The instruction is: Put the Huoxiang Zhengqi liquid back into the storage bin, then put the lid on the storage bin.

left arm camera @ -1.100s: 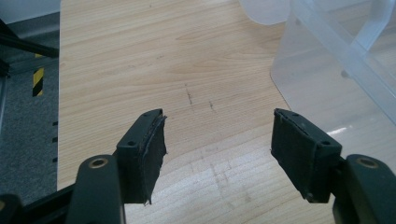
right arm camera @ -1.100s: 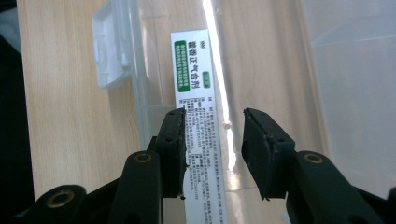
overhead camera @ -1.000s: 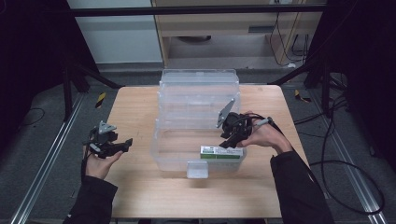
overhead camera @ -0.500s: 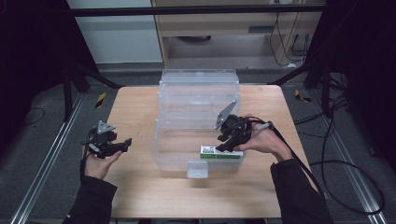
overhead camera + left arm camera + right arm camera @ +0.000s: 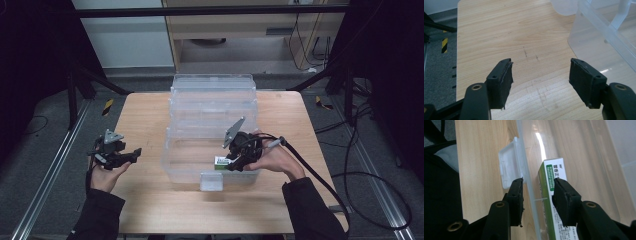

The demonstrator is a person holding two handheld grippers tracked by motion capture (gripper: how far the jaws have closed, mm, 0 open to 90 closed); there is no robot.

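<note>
A pale wooden table point(image 5: 150, 130) stands on grey carpeted floor point(image 5: 45, 150), with a metal rail running along the floor on each side and a strip of yellow-and-black tape point(image 5: 107, 106) lying just beyond the table's far left corner. Behind the table are a white panel and a wooden cabinet point(image 5: 240, 30), and black cables point(image 5: 360, 175) trail over the floor to the right. Clear plastic bins point(image 5: 212, 95) sit in a row down the middle of the table, from its far edge toward the near edge; the nearest clear bin point(image 5: 172, 165) has a white latch point(image 5: 211, 181) on its near wall. Inside that bin, against the near wall toward its right end, lies a green-and-white box point(image 5: 549, 185). The right gripper point(image 5: 235, 162) reaches over that near rim; in the right gripper view its jaws stand partly apart, one outside the bin wall by the latch and the other inside over the box, with the wall and the box's edge between them, and whether the pads press on either I cannot tell. The left gripper point(image 5: 120, 155) is held over the table's left edge, well apart from the bins, its jaws wide apart with only bare wood between them.
</note>
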